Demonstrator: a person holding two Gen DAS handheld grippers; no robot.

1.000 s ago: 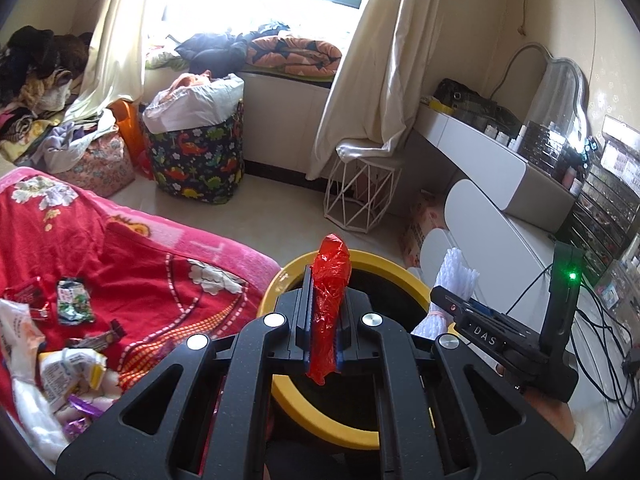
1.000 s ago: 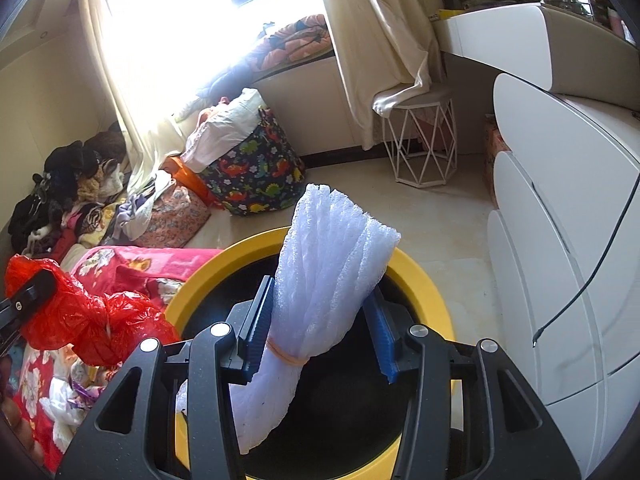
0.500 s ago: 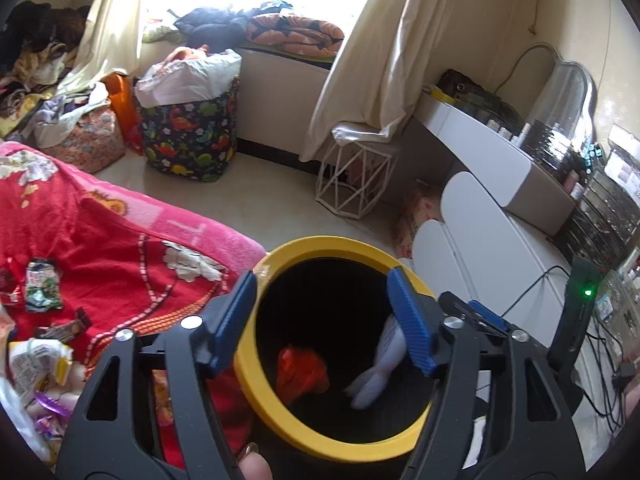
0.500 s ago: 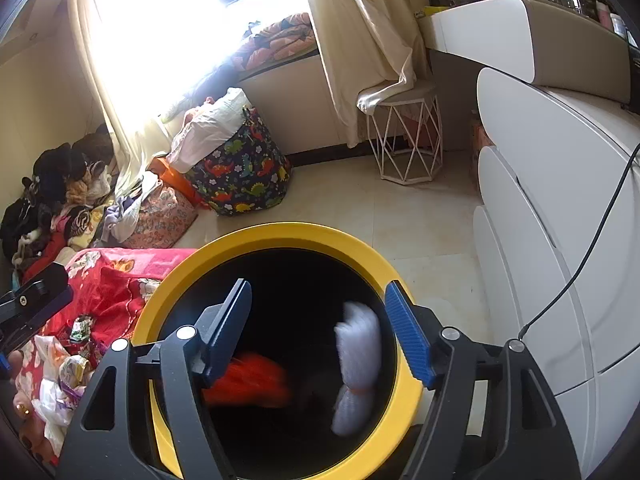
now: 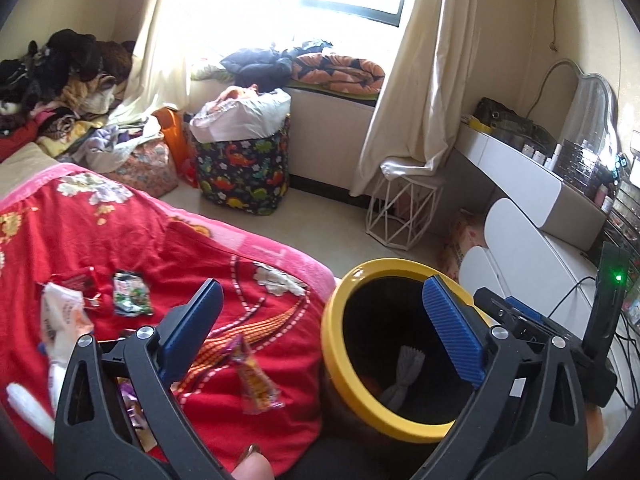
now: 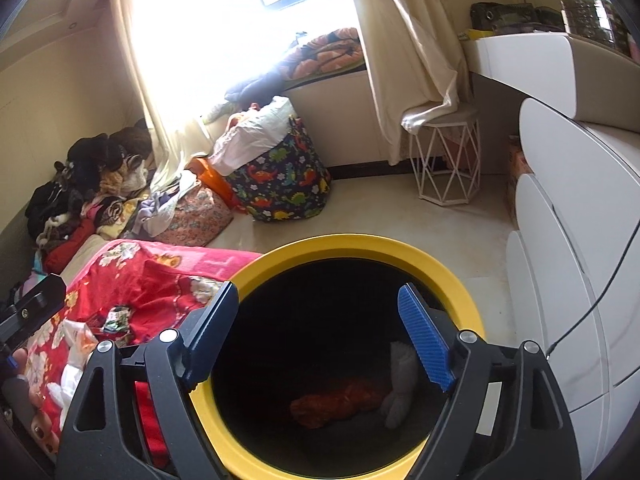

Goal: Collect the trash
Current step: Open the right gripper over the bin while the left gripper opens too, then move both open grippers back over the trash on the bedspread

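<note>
Round black waste bin with glossy yellow plastic rim [image 6: 448,276] below the jaws. Crinkled red plastic bag [image 6: 340,402] and white foam netting [image 6: 400,380] inside. Left of the jaws: fleecy red floral cloth blanket [image 5: 168,248], shiny foil wrappers [image 5: 130,294].
</note>
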